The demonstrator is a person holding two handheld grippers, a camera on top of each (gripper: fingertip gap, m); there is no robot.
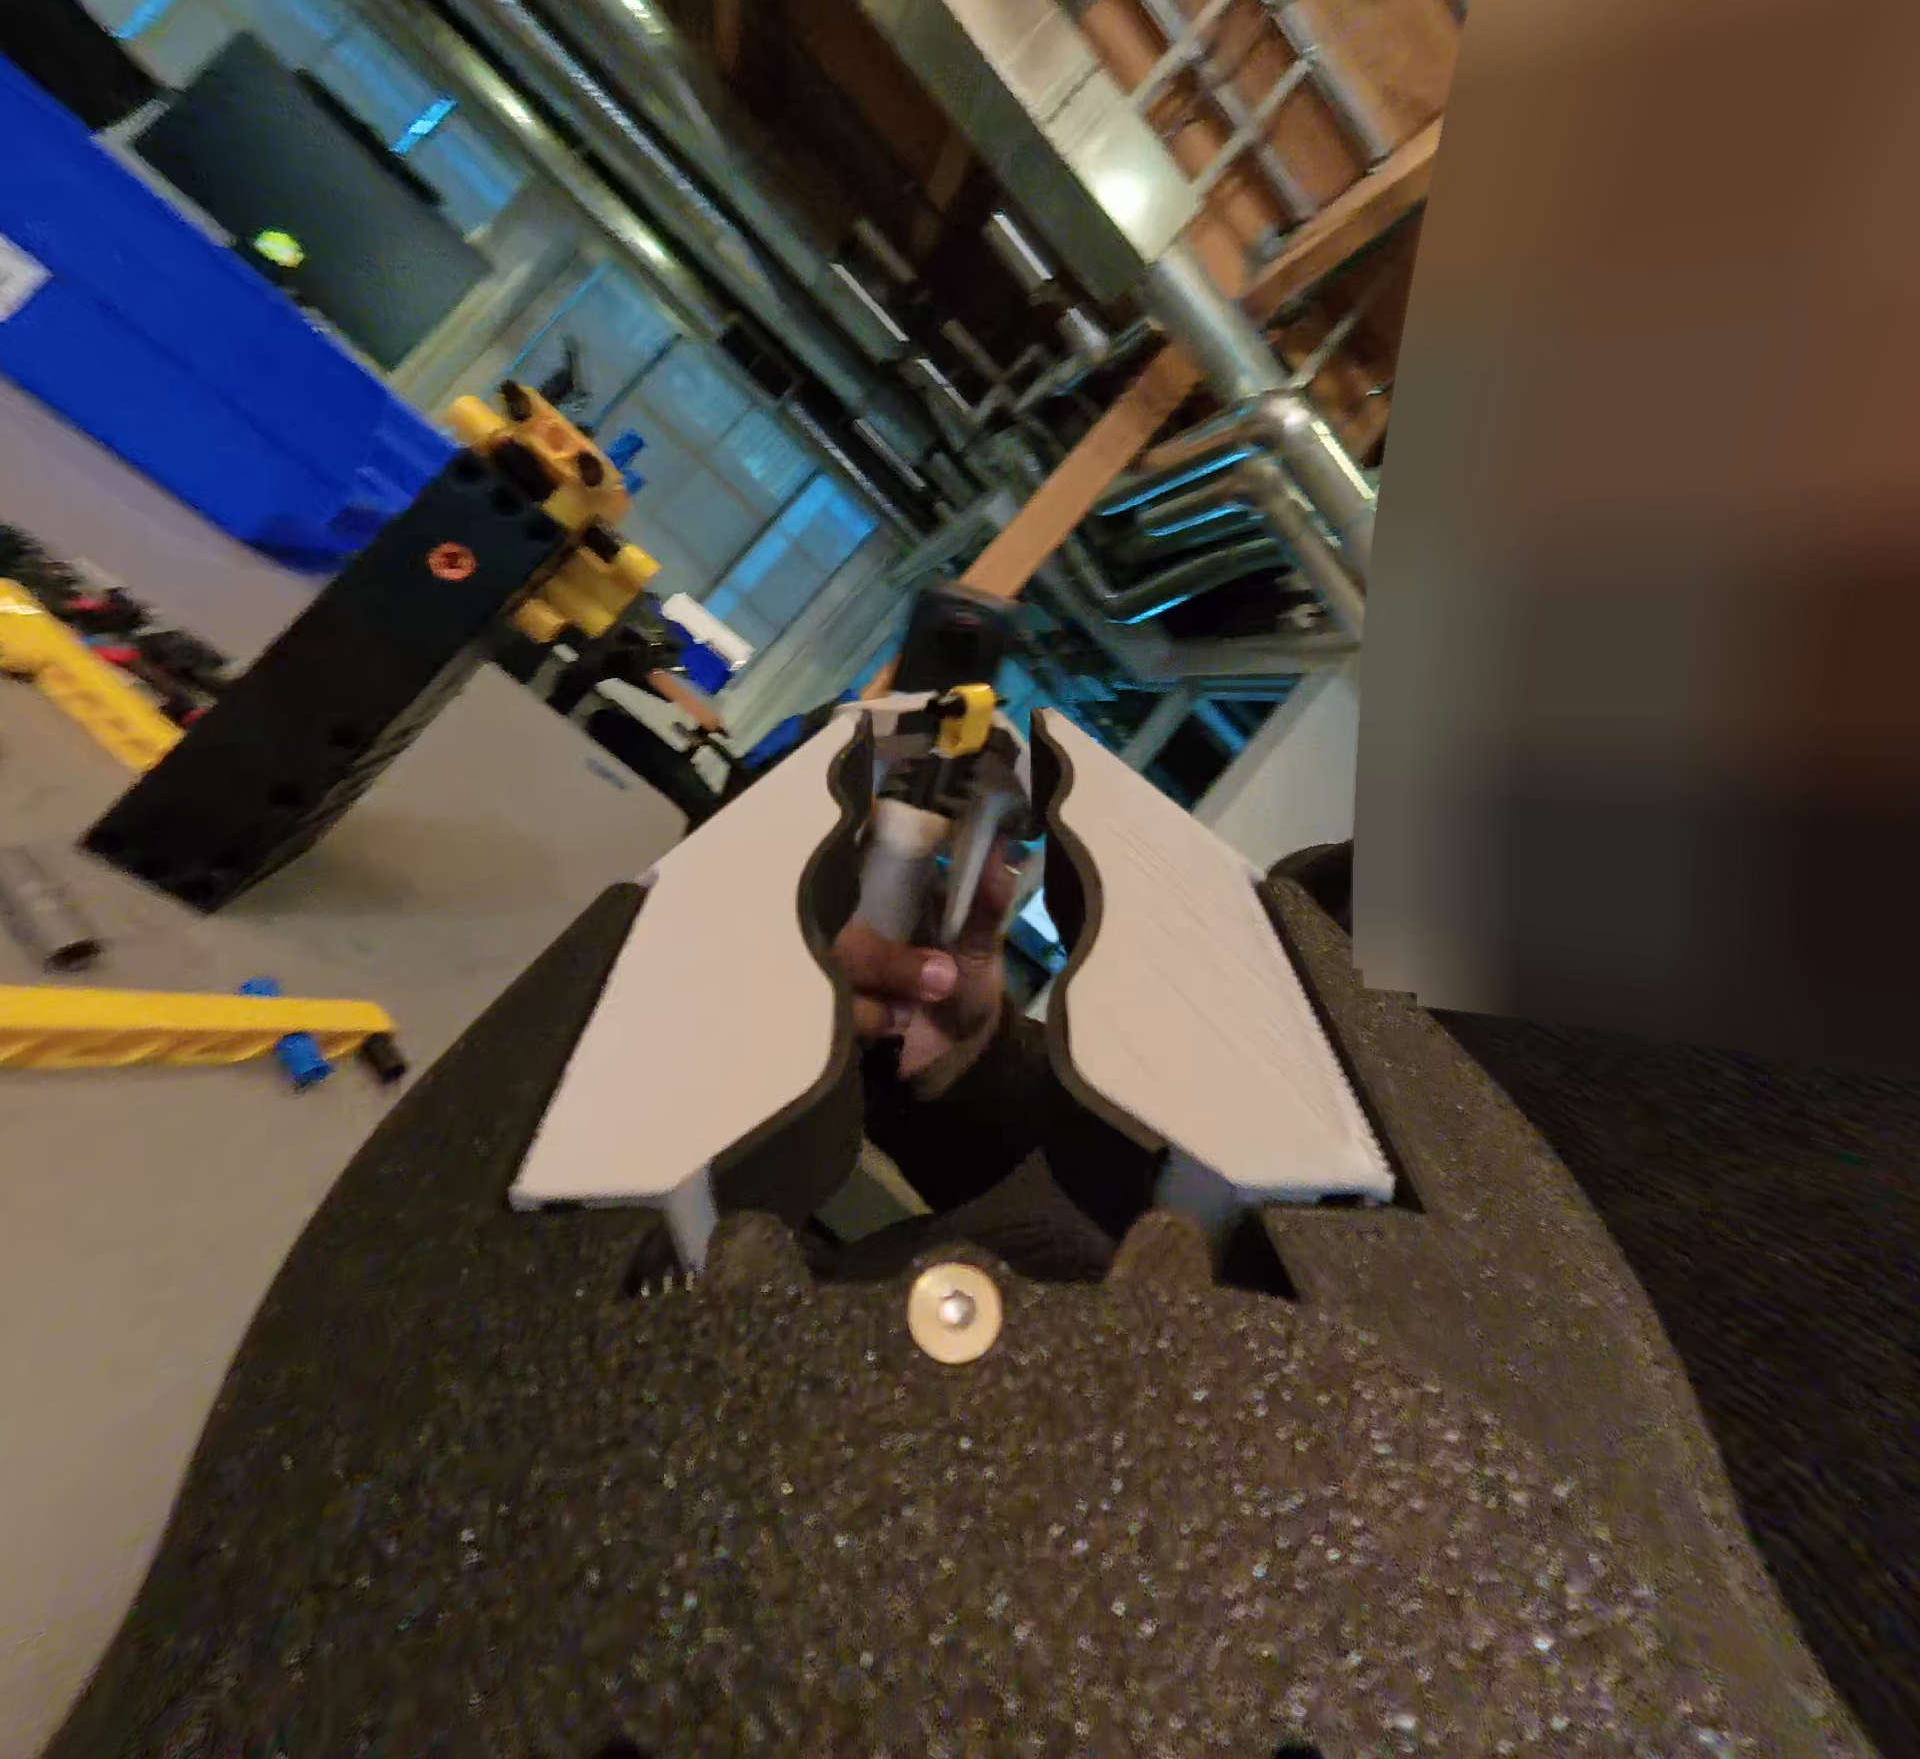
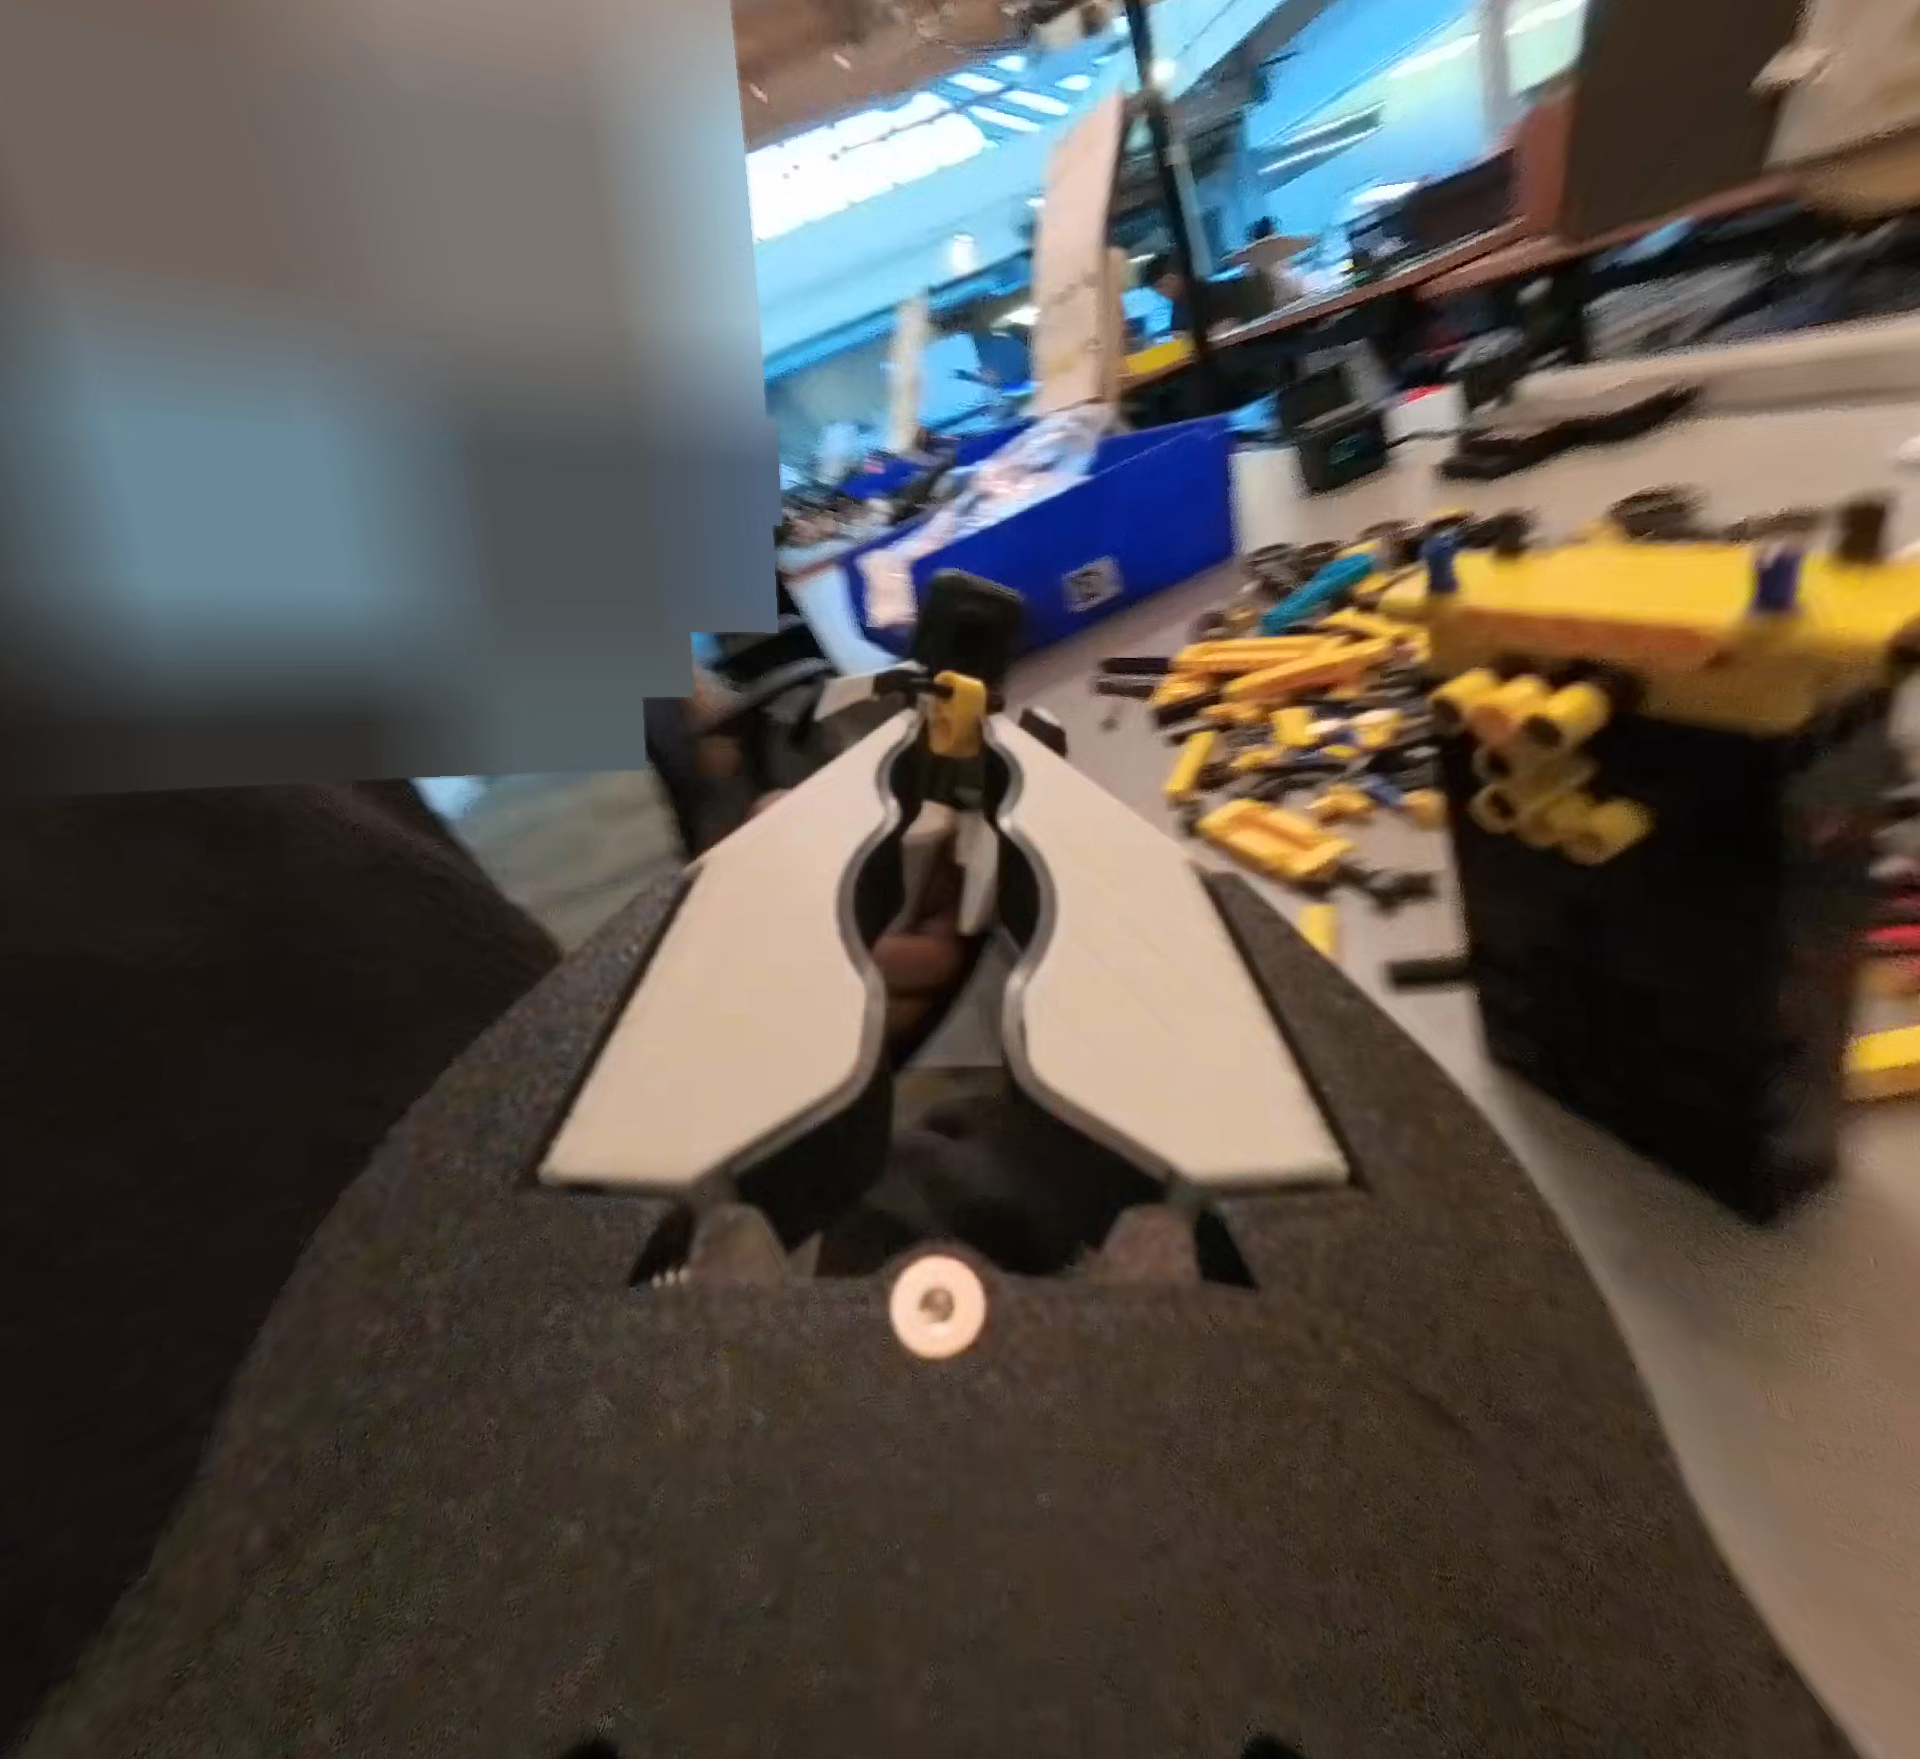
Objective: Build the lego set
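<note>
Evidently both grippers, left gripper (image 1: 948,722) and right gripper (image 2: 954,722), pinch one small yellow connector piece (image 1: 968,718) with near-closed jaws; it looks light, rigid, slippery plastic.

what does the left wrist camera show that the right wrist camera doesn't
Only the left wrist view: a ceiling of pipes and ducts, a long yellow beam lying on the table.

Only the right wrist view: a pile of loose yellow pieces, a dark desk behind.

Both: a small yellow piece pinched between the two grippers' tips, the black block with yellow parts on top, a blue bin.
</note>
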